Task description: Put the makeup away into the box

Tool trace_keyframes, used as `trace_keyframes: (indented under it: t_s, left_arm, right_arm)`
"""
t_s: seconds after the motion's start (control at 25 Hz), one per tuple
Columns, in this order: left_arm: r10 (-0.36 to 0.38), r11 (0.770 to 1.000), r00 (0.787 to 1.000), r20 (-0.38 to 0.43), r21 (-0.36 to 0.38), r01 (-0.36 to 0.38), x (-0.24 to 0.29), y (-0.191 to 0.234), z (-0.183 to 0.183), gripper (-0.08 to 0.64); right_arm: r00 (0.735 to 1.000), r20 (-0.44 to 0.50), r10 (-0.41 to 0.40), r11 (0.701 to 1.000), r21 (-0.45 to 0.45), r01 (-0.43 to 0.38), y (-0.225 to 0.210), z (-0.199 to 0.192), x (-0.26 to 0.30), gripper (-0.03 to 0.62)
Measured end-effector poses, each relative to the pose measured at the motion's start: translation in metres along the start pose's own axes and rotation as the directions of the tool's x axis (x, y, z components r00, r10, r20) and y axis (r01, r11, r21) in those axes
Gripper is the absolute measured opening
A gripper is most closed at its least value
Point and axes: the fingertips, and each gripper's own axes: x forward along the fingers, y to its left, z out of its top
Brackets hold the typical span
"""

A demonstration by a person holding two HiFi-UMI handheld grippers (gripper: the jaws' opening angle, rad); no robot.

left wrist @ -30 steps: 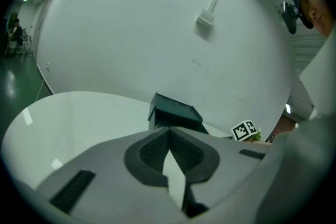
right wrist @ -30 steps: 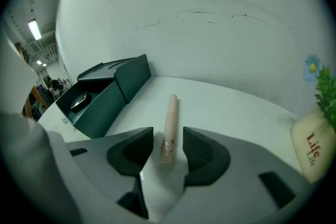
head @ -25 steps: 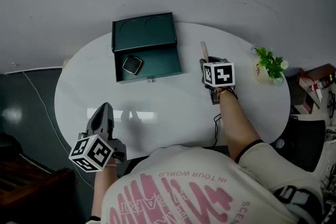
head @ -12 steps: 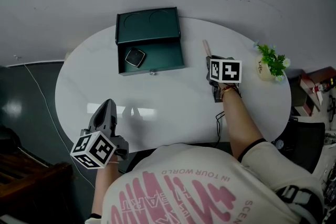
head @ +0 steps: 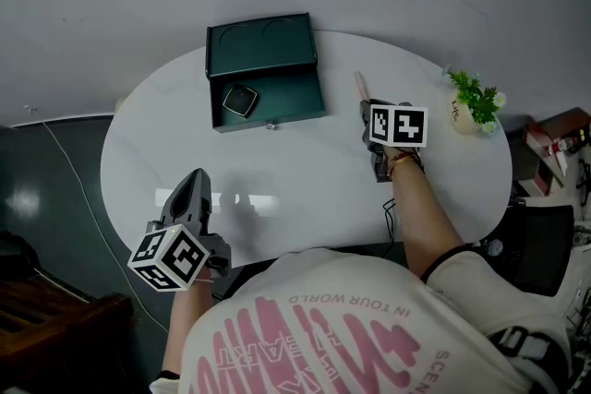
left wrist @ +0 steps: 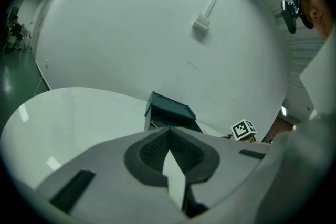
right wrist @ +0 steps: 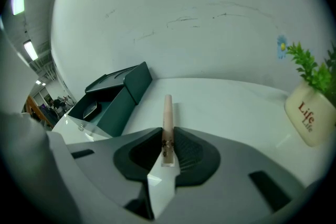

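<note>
**A:** Start near; what is the left gripper (head: 196, 176) doing?

**B:** It hangs over the near left edge of the white table (head: 305, 175); its jaws are pressed together with nothing between them; idle, by my reading.

**A:** And the right gripper (right wrist: 168, 132)?

**B:** Further out, right of centre; its jaws have just been closing, and the pads now clamp the near end of the slim pink makeup tube (right wrist: 167, 110); the rest of the tube points away past the tips.

**A:** Has the tube travelled?

**B:** No; it sits where it was a second ago, to the right of the dark green box (head: 288, 95); whether it has cleared the tabletop I cannot tell.

**A:** So what does that mean for the job?

**B:** The grasp looks made; the carry is what remains. The box stands open, far and to the left of the tube, lid tipped back; a square compact (head: 241, 99) already lies inside toward its left, with bare floor beside it; the potted plant (head: 473, 99) at far right is well apart from that path.
</note>
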Motion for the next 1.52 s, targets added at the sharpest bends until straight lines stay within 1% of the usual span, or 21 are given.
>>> trace_keyframes:
  t_s: [0.2, 0.44, 0.8, 1.04, 1.2, 1.52]
  left_arm:
    - [-0.052, 0.999, 0.999, -0.003, 0.001, 0.052, 0.005, 0.006, 0.008, 0.003]
    - [-0.105, 0.994, 0.994, -0.018, 0.013, 0.106, 0.012, 0.027, 0.029, 0.003]
    - [-0.216, 0.976, 0.975, -0.052, 0.029, 0.218, 0.028, 0.051, 0.050, 0.003]
    - [-0.272, 0.962, 0.959, -0.080, -0.001, 0.273, 0.038, 0.066, 0.053, 0.002]
    - [-0.292, 0.956, 0.952, -0.092, -0.015, 0.291, 0.042, 0.076, 0.052, 0.003]
    - [-0.324, 0.946, 0.939, -0.119, -0.021, 0.324, 0.047, 0.090, 0.049, 0.003]
  right_arm:
    - [1.000, 0.013, -0.004, 0.999, 0.035, 0.004, 0.010, 0.000, -0.008, 0.067]
    - [1.000, 0.019, -0.022, 0.995, 0.102, 0.020, 0.032, -0.006, -0.020, 0.067]
    - [0.998, 0.038, -0.047, 0.987, 0.155, 0.041, 0.075, -0.008, -0.036, 0.066]
    - [0.997, 0.041, -0.059, 0.988, 0.148, 0.053, 0.105, -0.004, -0.040, 0.066]
    - [0.998, 0.033, -0.057, 0.991, 0.124, 0.053, 0.123, -0.001, -0.040, 0.067]
    - [0.998, 0.015, -0.062, 0.994, 0.096, 0.060, 0.151, 0.005, -0.035, 0.067]
